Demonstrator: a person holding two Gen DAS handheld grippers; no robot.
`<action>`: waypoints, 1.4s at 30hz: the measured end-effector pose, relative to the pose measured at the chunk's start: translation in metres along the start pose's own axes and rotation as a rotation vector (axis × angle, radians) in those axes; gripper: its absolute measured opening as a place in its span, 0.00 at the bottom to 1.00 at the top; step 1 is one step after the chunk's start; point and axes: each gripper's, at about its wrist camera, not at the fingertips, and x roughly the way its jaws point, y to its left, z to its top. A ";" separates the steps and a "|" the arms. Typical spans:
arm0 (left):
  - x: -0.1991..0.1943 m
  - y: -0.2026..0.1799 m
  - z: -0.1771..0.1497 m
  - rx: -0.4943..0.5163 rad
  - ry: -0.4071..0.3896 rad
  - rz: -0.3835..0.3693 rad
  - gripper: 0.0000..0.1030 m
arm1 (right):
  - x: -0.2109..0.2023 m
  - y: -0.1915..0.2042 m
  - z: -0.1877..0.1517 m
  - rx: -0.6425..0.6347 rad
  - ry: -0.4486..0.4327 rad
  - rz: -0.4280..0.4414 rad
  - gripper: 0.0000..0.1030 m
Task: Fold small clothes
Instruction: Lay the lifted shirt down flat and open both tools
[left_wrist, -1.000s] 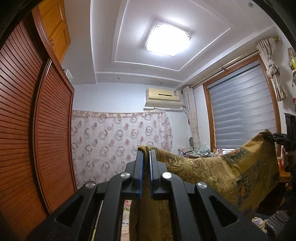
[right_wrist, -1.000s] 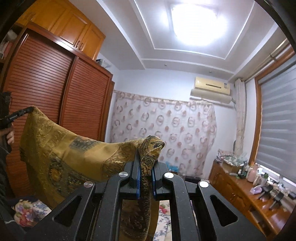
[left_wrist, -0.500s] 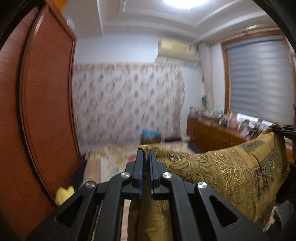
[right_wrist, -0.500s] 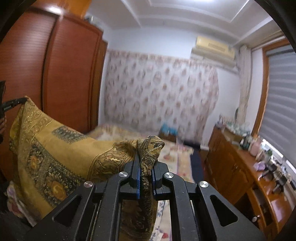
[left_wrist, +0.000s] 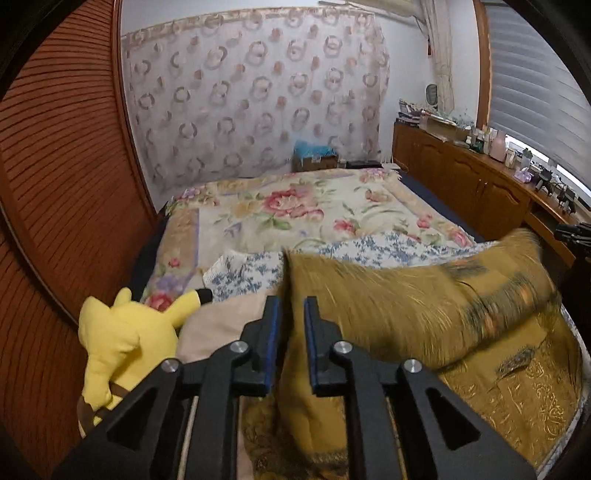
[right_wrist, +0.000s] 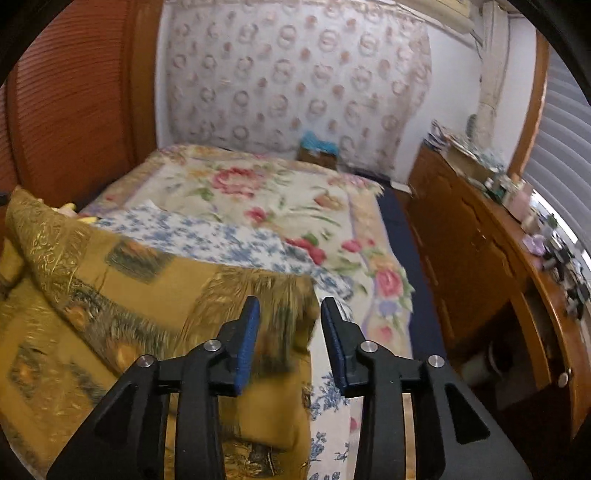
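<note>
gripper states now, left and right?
Left gripper: jaws just opening, mustard-gold patterned cloth between them, pads not pressing.
Right gripper: jaws just opening, open, same cloth released.

Golden patterned cloth (left_wrist: 424, 306) smeared by motion blur ahead and right of the left gripper (left_wrist: 291, 314); its pattern unreadable there, lower edge cut off by the frame bottom. Same cloth blurred between the right gripper (right_wrist: 290, 317) fingers; whether the pads touch it cannot be told. Yellow plush toy (left_wrist: 125, 339) left of the left gripper, its lower body hidden behind the gripper frame. Small items on the wooden counter (right_wrist: 491, 236), far right, too blurred to identify.
</note>
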 end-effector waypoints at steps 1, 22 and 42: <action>0.000 0.000 0.000 0.000 0.007 -0.004 0.14 | 0.004 -0.002 -0.004 0.010 0.008 0.011 0.38; -0.019 0.002 -0.119 -0.031 0.137 -0.017 0.17 | 0.024 -0.015 -0.110 0.120 0.142 0.092 0.39; -0.016 0.029 -0.125 -0.099 0.134 0.029 0.17 | 0.033 -0.004 -0.119 0.091 0.116 0.023 0.33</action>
